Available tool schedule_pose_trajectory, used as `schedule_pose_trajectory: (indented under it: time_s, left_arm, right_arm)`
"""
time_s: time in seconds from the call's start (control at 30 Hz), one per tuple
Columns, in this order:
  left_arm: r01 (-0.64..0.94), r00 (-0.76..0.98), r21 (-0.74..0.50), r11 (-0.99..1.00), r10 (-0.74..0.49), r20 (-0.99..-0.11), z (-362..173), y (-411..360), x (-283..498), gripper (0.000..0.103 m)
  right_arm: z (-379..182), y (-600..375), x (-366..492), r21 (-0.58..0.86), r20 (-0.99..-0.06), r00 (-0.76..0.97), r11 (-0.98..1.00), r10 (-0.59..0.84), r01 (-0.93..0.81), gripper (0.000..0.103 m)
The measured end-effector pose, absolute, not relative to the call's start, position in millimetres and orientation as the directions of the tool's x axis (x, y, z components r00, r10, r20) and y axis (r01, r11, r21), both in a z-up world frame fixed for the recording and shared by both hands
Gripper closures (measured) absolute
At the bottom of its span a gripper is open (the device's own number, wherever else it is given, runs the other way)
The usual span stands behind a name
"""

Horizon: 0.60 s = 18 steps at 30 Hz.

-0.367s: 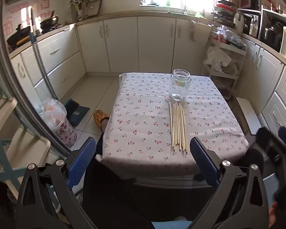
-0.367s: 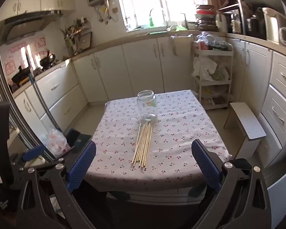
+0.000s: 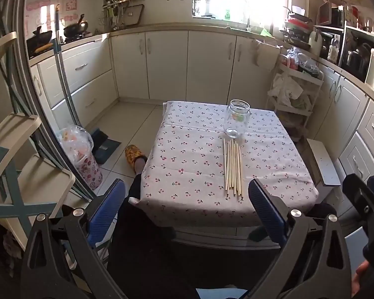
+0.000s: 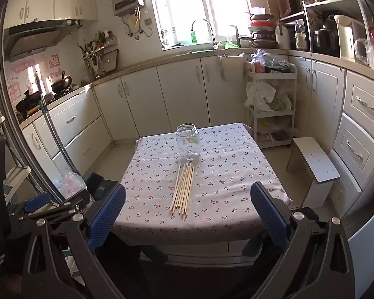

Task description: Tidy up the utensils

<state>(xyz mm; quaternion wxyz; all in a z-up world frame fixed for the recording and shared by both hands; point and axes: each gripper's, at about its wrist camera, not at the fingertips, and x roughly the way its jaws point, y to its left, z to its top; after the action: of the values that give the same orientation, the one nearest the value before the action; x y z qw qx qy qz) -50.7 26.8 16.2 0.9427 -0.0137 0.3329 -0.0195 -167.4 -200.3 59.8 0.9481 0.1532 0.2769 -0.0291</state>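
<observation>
A bundle of several wooden chopsticks (image 3: 233,169) (image 4: 183,190) lies on the cherry-print tablecloth (image 3: 187,162) (image 4: 224,174), pointing toward a clear glass jar (image 3: 236,119) (image 4: 188,145). The jar stands upright and open just beyond the chopsticks' far ends. My left gripper (image 3: 187,211) hovers open before the table's near edge, with nothing between its blue pads (image 3: 107,214). My right gripper (image 4: 187,214) is also open and empty, short of the near edge. Each gripper shows at the edge of the other's view: right gripper (image 3: 366,204), left gripper (image 4: 37,204).
A white stool (image 4: 316,164) stands right of the table, with a loaded trolley rack (image 4: 271,109) behind it. On the floor to the left are a plastic bag (image 3: 79,149) and a person's slippered foot (image 3: 134,154). Kitchen cabinets (image 4: 177,94) line the walls.
Both views have tipped up a little, so the table sits slightly lower in frame. The jar and chopsticks have not moved, and both grippers stay open.
</observation>
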Motion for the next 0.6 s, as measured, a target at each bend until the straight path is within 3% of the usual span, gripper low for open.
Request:
schedule_pose_trajectory:
  time_s: [0.6]
  left_arm:
    - [0.013, 0.786, -0.041, 0.999, -0.036, -0.617, 24, 36, -59, 0.008]
  right_arm:
    - [64, -175, -159, 0.279, -0.526, 0.848, 0.955, 0.063, 0.102, 0.007]
